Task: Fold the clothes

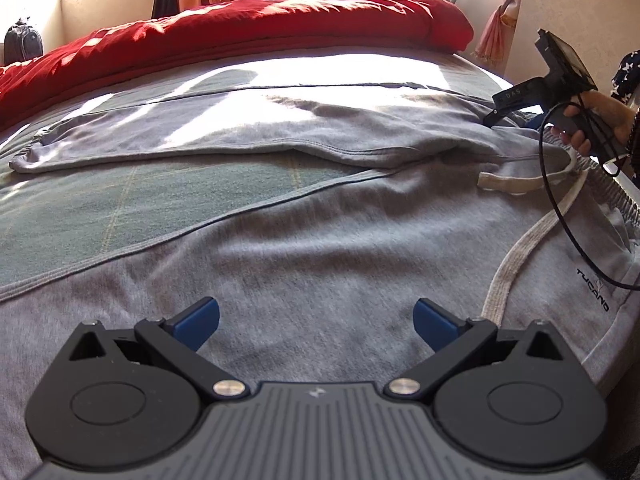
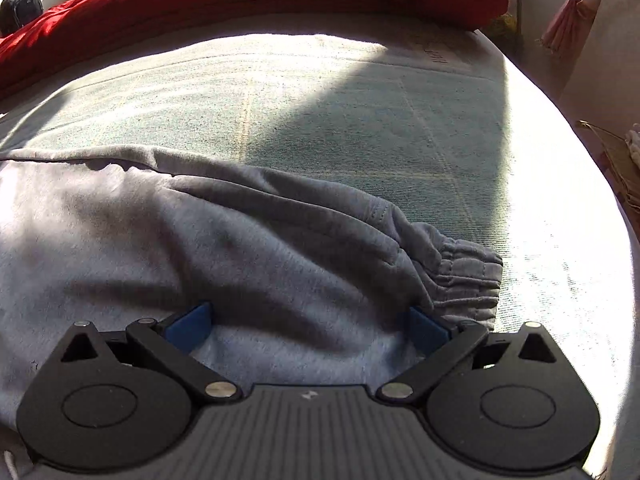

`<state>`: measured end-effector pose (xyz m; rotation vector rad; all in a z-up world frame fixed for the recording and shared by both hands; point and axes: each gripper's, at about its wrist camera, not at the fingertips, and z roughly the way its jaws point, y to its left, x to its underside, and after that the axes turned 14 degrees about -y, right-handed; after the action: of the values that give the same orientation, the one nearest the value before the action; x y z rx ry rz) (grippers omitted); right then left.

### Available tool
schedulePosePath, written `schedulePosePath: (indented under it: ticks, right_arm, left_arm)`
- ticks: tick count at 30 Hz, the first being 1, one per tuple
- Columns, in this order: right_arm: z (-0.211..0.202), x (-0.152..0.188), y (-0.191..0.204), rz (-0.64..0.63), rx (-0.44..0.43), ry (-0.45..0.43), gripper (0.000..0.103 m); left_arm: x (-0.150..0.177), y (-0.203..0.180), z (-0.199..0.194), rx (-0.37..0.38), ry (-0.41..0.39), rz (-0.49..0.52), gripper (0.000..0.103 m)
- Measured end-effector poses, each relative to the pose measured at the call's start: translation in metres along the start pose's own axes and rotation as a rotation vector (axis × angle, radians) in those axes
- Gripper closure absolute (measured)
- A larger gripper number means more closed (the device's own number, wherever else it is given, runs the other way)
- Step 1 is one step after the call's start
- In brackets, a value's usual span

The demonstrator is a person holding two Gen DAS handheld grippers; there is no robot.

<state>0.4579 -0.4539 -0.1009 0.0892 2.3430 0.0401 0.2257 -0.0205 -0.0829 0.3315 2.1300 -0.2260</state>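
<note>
Grey sweatpants lie spread on the bed, legs stretching away to the left, with a white drawstring and a gathered waistband at the right. My left gripper hovers open just above the near leg's fabric, its blue fingers wide apart. A hand holds my right gripper at the far corner of the waistband. In the right wrist view, this right gripper is open and low on the sweatpants. Bunched cloth lies between its fingers, with the elastic waistband just ahead to the right.
A green-grey blanket covers the bed. A red duvet is heaped along the far side. A dark backpack stands at the back left, and an orange curtain hangs at the back right. The bed edge curves along the right.
</note>
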Motion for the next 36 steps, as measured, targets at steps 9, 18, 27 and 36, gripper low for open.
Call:
schedulePosePath:
  ticks: [9,18,27,36]
  right_arm:
    - [-0.031,-0.011,0.007,0.069,-0.035,-0.039,0.0]
    - [-0.122,0.034,0.056,-0.123,-0.132,-0.133,0.0]
    - [-0.097,0.082,0.07,-0.149,-0.063,-0.111,0.0]
    - [-0.083,0.084,0.061,-0.098,-0.118,-0.069,0.0]
  left_arm:
    - [-0.042,0.003,0.014,0.158,0.025,0.015,0.001]
    - [-0.112,0.007,0.053,0.271,-0.023,0.04,0.001]
    - [-0.141,0.019,0.196,0.205,0.096,-0.064,0.001]
    - [-0.115,0.041,0.201,0.202,0.087,-0.027,0.001]
